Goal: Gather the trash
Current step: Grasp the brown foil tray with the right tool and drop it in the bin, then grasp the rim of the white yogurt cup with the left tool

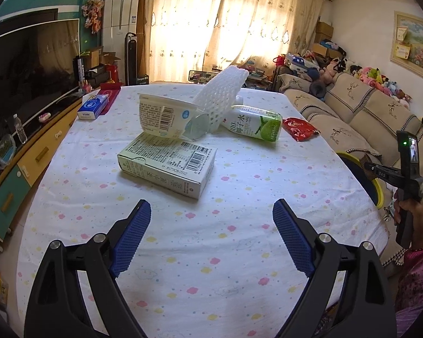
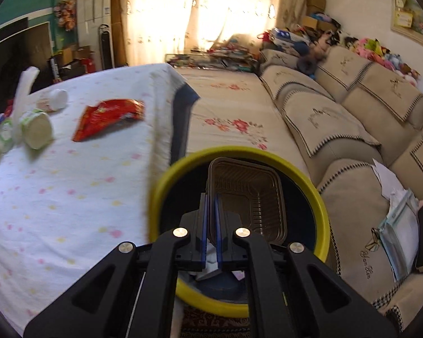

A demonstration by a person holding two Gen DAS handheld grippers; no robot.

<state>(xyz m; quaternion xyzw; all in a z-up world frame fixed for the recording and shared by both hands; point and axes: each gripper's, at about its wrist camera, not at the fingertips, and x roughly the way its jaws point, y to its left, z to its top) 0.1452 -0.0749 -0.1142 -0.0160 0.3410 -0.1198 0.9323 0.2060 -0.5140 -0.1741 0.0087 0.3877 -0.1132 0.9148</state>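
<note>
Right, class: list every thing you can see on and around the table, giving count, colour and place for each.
Carton box: one, pale green-white, lying flat, nearest on table.
Cup: one, white, on its side behind box.
Foam net: one, white, leaning over cup and bottle.
Drink bottle: one, white-green, lying on its side.
Wrapper: one, red, near table's right edge.
Tissue pack: one, blue-white, table's far left.
Bin: one, yellow rim, beside table.
Tray: one, brown, over bin.
Sofa: one, beige, right.
Left gripper: open, empty.
Right gripper: shut on tray.
</note>
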